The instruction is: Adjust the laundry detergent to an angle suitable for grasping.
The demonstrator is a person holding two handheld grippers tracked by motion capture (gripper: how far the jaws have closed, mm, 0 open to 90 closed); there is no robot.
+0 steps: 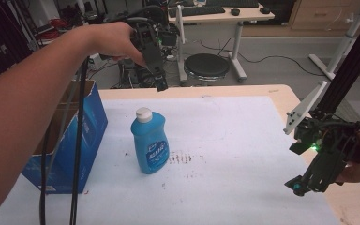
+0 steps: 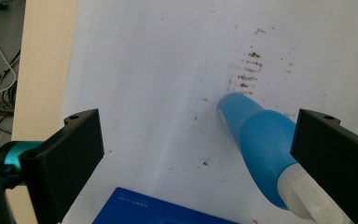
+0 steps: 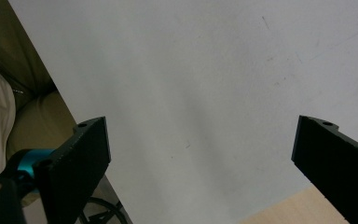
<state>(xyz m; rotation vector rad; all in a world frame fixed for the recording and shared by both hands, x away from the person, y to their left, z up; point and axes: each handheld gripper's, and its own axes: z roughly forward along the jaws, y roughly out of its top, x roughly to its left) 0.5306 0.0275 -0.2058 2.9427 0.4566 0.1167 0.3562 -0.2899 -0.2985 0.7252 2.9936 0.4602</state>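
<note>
A blue bottle [image 1: 149,146] with a white cap stands upright on the white sheet [image 1: 225,140], left of centre. My left gripper [image 1: 161,84] hangs high above and behind it, pointing down, jaws open and empty. Looking down from the left gripper view, the blue bottle [image 2: 261,140] rises toward the right jaw, its white cap at the bottom right, no pad touching it. My right gripper [image 1: 297,185] hovers over the table's right edge, open, with nothing between its jaws. In the right gripper view its jaws stand wide over the bare white sheet [image 3: 205,84].
An open blue cardboard box [image 1: 70,136] stands at the table's left edge; its corner [image 2: 154,210] shows below the left gripper. Brown smudges [image 1: 185,158] mark the sheet right of the bottle. A black frame post [image 1: 351,65] rises at the right. Cables trail down at the left.
</note>
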